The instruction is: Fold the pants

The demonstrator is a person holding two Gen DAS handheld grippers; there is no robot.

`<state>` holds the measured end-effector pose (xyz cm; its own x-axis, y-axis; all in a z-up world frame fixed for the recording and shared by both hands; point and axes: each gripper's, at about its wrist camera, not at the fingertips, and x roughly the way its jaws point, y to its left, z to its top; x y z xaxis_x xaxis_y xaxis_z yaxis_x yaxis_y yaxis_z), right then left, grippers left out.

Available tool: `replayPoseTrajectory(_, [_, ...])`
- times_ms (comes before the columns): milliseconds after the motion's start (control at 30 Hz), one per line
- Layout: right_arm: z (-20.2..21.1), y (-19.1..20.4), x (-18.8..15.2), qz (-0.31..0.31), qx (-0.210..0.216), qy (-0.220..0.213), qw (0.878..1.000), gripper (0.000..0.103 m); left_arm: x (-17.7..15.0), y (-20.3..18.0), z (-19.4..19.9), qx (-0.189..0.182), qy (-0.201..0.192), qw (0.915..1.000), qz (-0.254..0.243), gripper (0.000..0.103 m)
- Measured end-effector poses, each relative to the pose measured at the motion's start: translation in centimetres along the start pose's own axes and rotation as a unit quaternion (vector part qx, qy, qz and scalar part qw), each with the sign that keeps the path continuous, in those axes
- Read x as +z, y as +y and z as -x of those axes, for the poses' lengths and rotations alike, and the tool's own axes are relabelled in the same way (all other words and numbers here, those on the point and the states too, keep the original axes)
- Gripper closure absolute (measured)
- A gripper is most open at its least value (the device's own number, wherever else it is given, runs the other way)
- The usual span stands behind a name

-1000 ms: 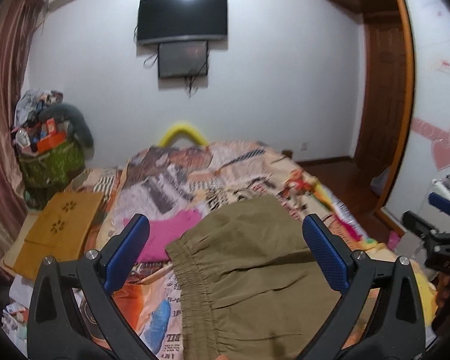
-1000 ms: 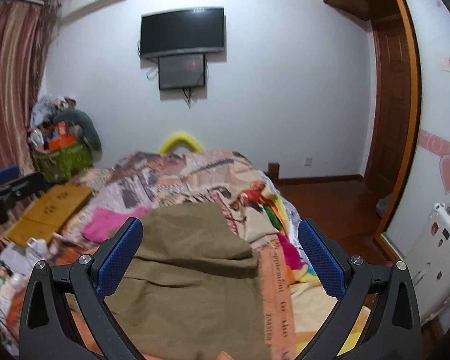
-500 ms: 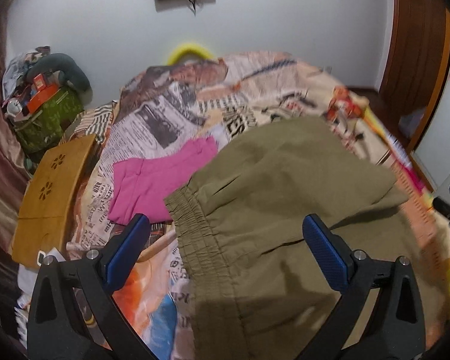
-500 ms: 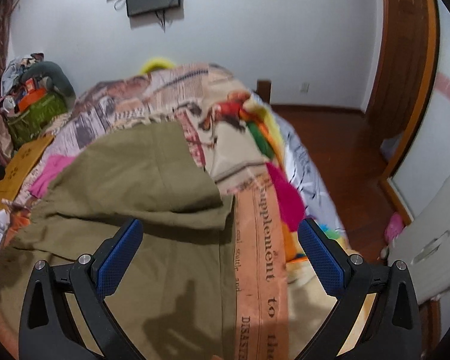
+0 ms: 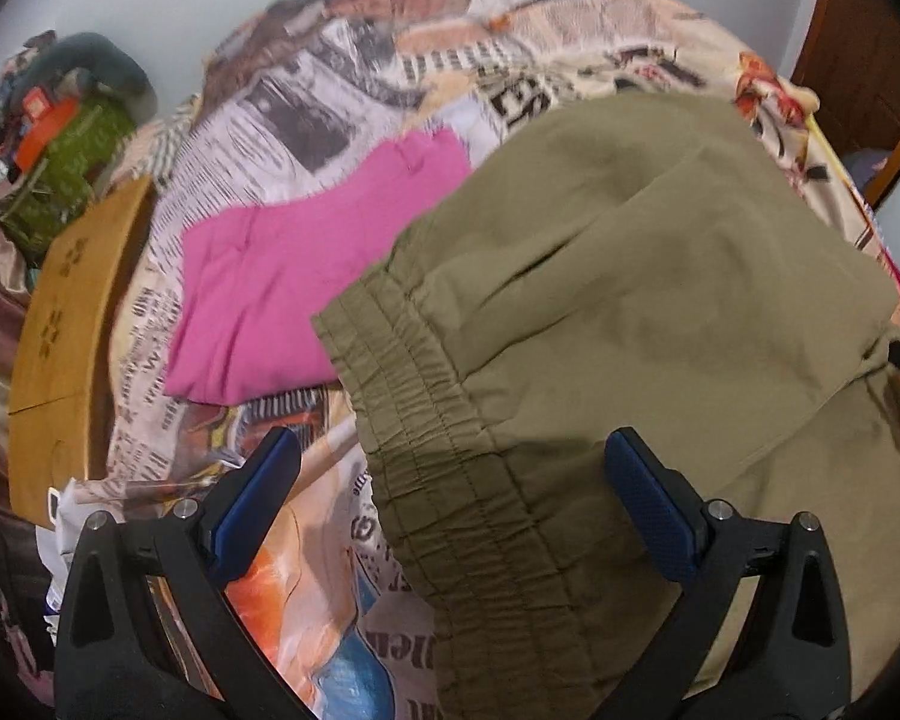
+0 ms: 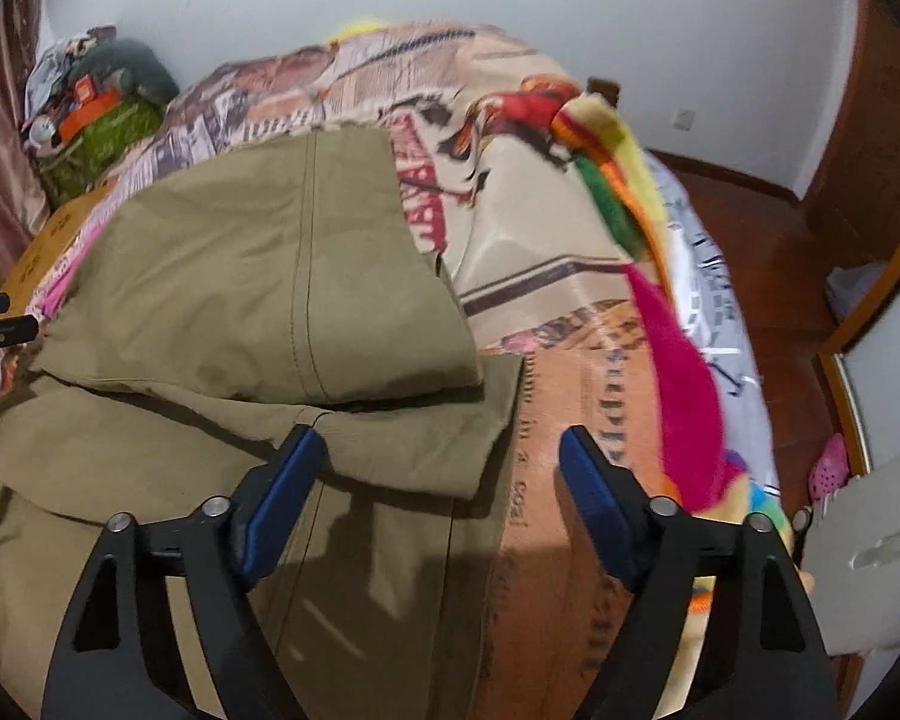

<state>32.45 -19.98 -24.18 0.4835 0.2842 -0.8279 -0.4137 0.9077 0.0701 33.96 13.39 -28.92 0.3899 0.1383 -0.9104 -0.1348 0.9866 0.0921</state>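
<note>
While I watched both wrist feeds, the olive-green pants (image 5: 630, 276) lay spread on the bed over a newspaper-print bedspread (image 5: 354, 78), already doubled over once, with an upper layer ending in a fold across the lower one. My left gripper (image 5: 450, 498) hung above the elastic waistband (image 5: 426, 432), its blue-padded fingers (image 5: 258, 498) spread wide on either side of that gathered edge and gripping nothing. My right gripper (image 6: 441, 492) hovered at the opposite end, fingers equally wide apart and empty: the left pad (image 6: 282, 498) sat over the pants' cloth beside the folded edge, the right pad over bare bedspread just past the hem. I could not tell whether either pad touched the fabric. A folded pink garment (image 5: 282, 276) lay just beside the waistband, its near corner tucked under the olive cloth. Beyond it, a wooden board (image 5: 60, 324) rested off the bed's left side.
</note>
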Motion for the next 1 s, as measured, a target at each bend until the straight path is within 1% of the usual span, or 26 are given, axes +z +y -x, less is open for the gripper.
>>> replayPoseTrajectory(100, [-0.7,0.0,0.1,0.002,0.007,0.0,1.0,0.034,-0.5,0.0,-1.1,-0.004,0.016,0.9998,-0.009,0.0])
replayPoseTrajectory(167, [-1.3,0.2,0.0,0.008,0.013,0.005,1.0,0.039,-0.8,0.1,-1.5,-0.005,0.017,0.9998,-0.009,0.0])
replayPoseTrajectory(233, [-1.8,0.4,-0.1,0.01,0.02,0.018,1.0,0.048,-1.0,0.4,-1.7,-0.007,0.014,0.9999,-0.004,0.0])
replayPoseTrajectory(300, [-2.3,0.9,-0.4,0.025,0.006,0.027,0.999,0.053,-1.3,0.6,-1.9,0.002,0.01,0.9999,-0.001,0.0])
replayPoseTrajectory(400, [-2.5,1.4,-0.8,0.047,-0.017,0.026,0.998,0.063,-1.8,0.7,-2.3,0.014,0.005,0.9999,-0.002,0.0])
replayPoseTrajectory(433, [-2.6,1.4,-0.7,0.047,-0.019,0.026,0.998,0.067,-1.8,0.7,-2.3,0.017,0.004,0.9998,-0.004,0.0])
replayPoseTrajectory(567, [-2.6,1.2,-0.7,0.042,-0.023,0.025,0.999,0.074,-1.9,1.0,-2.5,0.038,-0.011,0.9991,-0.015,0.0])
replayPoseTrajectory(633, [-2.6,1.4,-0.7,0.045,-0.028,0.026,0.998,0.077,-1.9,1.2,-2.7,0.036,-0.011,0.9992,-0.012,0.0])
replayPoseTrajectory(800, [-3.2,1.4,-0.5,0.037,-0.035,0.037,0.998,0.077,-2.1,1.8,-3.8,0.019,0.002,0.9997,0.015,0.0])
replayPoseTrajectory(900, [-2.9,1.4,-0.5,0.039,-0.034,0.039,0.998,0.076,-2.1,2.3,-3.7,0.006,0.006,0.9996,0.026,0.0])
replayPoseTrajectory(1000, [-1.9,1.0,-0.6,0.028,-0.02,0.045,0.998,0.073,-2.2,2.3,-3.2,0.009,0.006,0.9995,0.029,0.0])
